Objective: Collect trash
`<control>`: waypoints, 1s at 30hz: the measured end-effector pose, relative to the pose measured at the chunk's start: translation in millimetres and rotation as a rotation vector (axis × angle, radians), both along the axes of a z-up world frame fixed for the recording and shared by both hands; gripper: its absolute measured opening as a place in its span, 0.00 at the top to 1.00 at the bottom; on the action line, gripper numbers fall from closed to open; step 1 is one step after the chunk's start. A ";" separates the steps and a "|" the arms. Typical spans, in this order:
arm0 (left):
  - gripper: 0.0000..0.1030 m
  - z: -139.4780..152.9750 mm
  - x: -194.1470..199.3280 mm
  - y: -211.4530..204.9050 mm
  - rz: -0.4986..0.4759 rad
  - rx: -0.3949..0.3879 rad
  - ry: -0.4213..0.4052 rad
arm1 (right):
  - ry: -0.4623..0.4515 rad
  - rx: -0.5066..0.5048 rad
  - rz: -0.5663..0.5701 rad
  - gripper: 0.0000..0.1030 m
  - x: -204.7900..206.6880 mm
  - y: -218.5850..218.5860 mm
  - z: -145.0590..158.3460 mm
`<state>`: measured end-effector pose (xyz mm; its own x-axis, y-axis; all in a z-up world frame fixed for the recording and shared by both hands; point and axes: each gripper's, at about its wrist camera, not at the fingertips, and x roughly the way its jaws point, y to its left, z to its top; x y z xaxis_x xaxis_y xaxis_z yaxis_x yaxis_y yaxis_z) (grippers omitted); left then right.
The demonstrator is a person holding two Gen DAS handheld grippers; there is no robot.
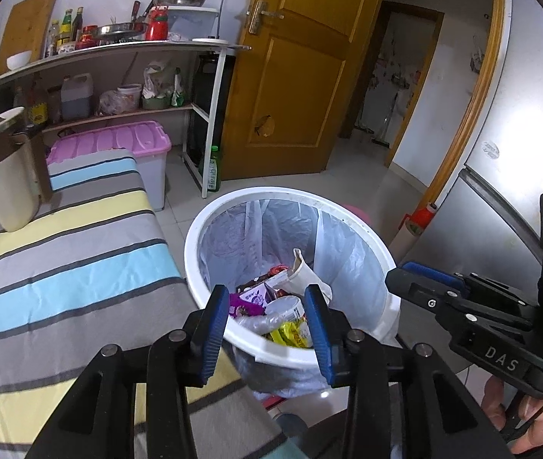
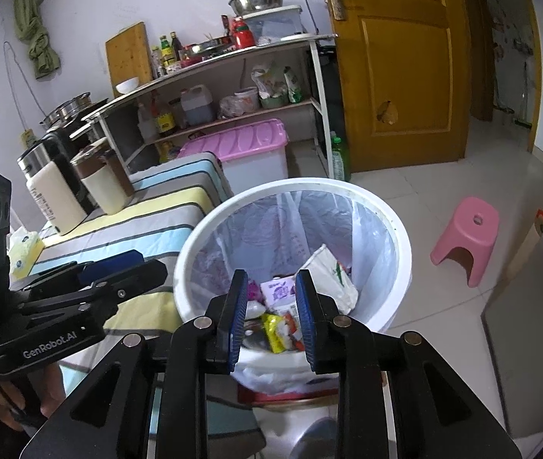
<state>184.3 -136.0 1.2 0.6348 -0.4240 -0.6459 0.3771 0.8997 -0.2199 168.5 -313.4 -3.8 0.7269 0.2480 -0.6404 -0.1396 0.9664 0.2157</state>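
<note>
Trash (image 1: pixel 282 306) in bin (image 1: pixel 210 229) | left claw (image 1: pixel 267 329), right claw (image 2: pixel 271 317) part-open (empty)

Both wrist views are evenly lit by soft, cool daylight with only faint shadows, and the middle of each picture is sharp. The one strong glare is a white bloom on the steel refrigerator door (image 1: pixel 535 130) at the right of the left wrist view. The fisheye lens bends straight lines such as the shelf (image 1: pixel 118 51) and door frame (image 1: pixel 489 76) into curves, and black vignetting fills the corners.
</note>
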 end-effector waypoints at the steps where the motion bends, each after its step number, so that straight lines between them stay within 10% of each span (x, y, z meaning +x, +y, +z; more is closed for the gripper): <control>1: 0.60 1.3 -3.7 2.5 0.004 0.000 -0.003 | -0.007 -0.002 0.004 0.74 -4.0 2.1 2.2; 30: 0.60 23.9 -114.4 53.6 0.137 0.044 -0.105 | -0.113 -0.043 0.086 0.72 -101.0 43.7 30.2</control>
<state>69.9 -82.4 25.1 0.7498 -0.3016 -0.5889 0.2692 0.9521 -0.1449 67.5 -269.7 26.4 0.7725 0.2864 -0.5667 -0.2432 0.9579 0.1525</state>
